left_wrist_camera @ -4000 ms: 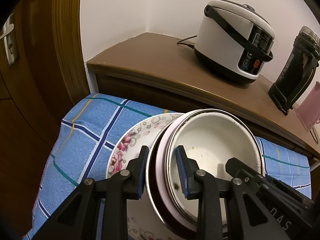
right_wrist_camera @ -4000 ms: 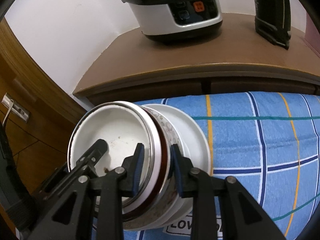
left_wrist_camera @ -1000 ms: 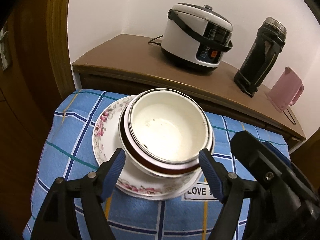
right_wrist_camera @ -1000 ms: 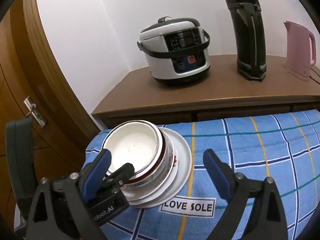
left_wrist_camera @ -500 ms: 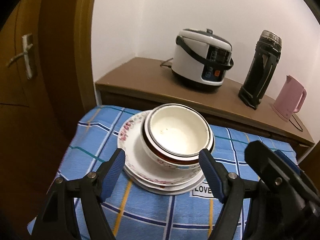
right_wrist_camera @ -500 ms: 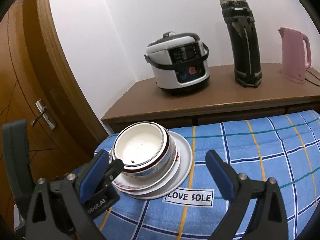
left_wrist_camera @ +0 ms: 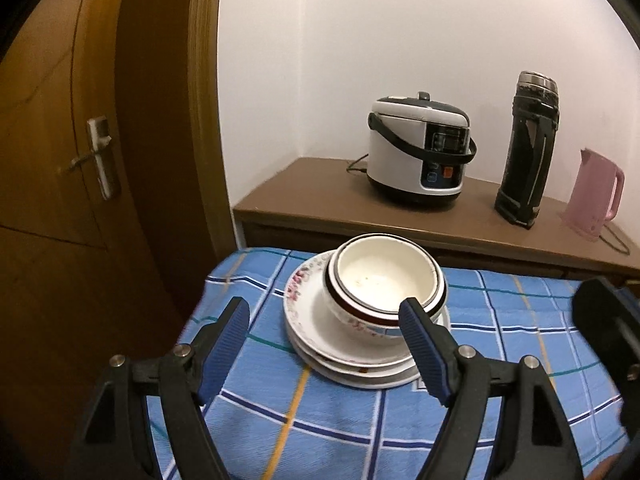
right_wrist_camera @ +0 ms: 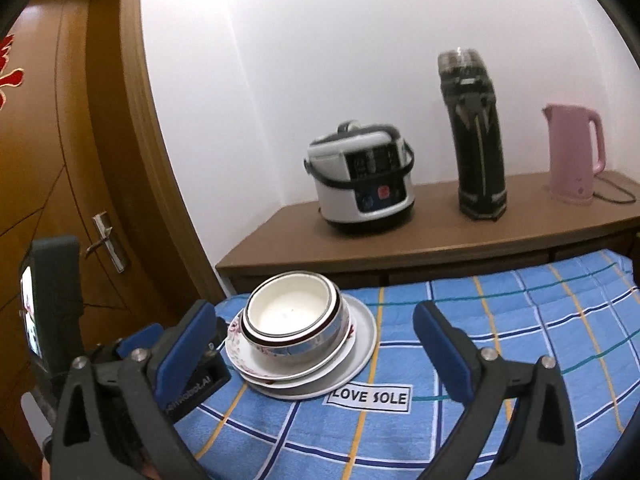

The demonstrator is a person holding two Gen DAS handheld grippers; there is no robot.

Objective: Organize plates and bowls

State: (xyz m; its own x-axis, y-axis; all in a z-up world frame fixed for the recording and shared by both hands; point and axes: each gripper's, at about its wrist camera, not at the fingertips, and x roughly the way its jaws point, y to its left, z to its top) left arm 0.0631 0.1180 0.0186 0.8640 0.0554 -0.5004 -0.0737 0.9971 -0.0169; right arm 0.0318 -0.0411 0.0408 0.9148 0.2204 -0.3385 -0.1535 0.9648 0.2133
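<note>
On the blue checked cloth [right_wrist_camera: 500,320], near its corner by the wooden door [left_wrist_camera: 60,200], the bowls [left_wrist_camera: 384,280] sit nested one inside another on top of the stacked plates [left_wrist_camera: 316,332], just beside the "LOVE SOLE" label [right_wrist_camera: 370,396]. The left gripper [left_wrist_camera: 324,344] hangs in front of the stack with its jaws spread wide and empty, and the right gripper [right_wrist_camera: 312,344] is opening its jaws, nothing between them. Behind, a rice cooker [right_wrist_camera: 360,184], a black thermos [right_wrist_camera: 478,136] and a pink kettle [right_wrist_camera: 572,152] stand on the brown sideboard [right_wrist_camera: 400,252].
</note>
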